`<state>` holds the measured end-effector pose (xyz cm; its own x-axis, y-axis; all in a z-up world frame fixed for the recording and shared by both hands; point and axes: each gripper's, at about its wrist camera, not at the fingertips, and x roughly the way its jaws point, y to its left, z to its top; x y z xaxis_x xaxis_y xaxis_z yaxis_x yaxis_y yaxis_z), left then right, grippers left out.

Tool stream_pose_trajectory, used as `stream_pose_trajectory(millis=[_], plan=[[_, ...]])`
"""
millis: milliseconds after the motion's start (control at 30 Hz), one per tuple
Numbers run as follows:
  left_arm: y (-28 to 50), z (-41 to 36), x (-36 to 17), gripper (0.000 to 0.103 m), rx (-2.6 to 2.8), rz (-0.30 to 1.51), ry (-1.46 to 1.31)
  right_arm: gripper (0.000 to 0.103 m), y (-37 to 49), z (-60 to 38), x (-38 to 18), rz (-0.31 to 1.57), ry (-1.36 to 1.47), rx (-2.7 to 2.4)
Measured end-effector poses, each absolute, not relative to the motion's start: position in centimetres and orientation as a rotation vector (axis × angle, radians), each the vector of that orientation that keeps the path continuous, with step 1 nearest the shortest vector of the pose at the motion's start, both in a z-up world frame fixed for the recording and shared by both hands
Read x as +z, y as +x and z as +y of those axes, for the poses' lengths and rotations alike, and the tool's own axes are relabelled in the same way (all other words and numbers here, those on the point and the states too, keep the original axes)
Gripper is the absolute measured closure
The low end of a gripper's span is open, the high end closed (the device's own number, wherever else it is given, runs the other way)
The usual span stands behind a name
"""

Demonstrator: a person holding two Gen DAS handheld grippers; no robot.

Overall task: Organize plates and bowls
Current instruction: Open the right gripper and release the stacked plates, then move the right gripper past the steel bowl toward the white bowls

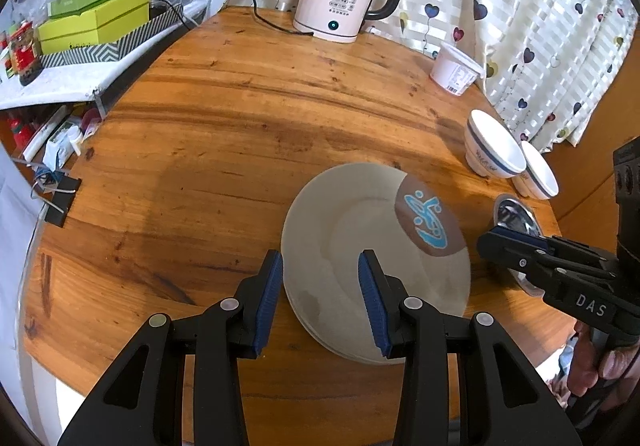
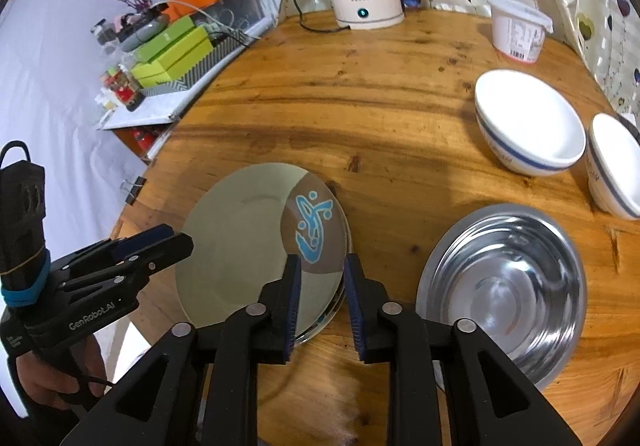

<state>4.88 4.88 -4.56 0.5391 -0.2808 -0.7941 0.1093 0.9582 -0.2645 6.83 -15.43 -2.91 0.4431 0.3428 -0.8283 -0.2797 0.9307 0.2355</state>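
2 stacked plates (image 1: 352, 246), lower rims barely visible under the top one

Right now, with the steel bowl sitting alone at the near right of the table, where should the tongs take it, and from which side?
Probably by the rim of the steel bowl, on the near edge, coming down from above and in front. It stands upright and empty, and its thin flared lip would let one finger go inside and one outside. The smooth round wall offers no other hold. The right tongs are closest.
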Motion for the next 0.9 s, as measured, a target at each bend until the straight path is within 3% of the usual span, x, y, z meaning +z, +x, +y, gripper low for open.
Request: stream_pose_trajectory(millis=[367,900], plan=[[4.1,3.4,-3.2,0.062,-0.278,0.953,-0.173,0.070,5.5,-16.2,-1.9,1.004,0.053,0.399],[4.2,1.2,-2.1,0.062,-0.329,0.941,-0.152,0.069,4.6,-17.8,-0.8,0.968,0.053,0.386]])
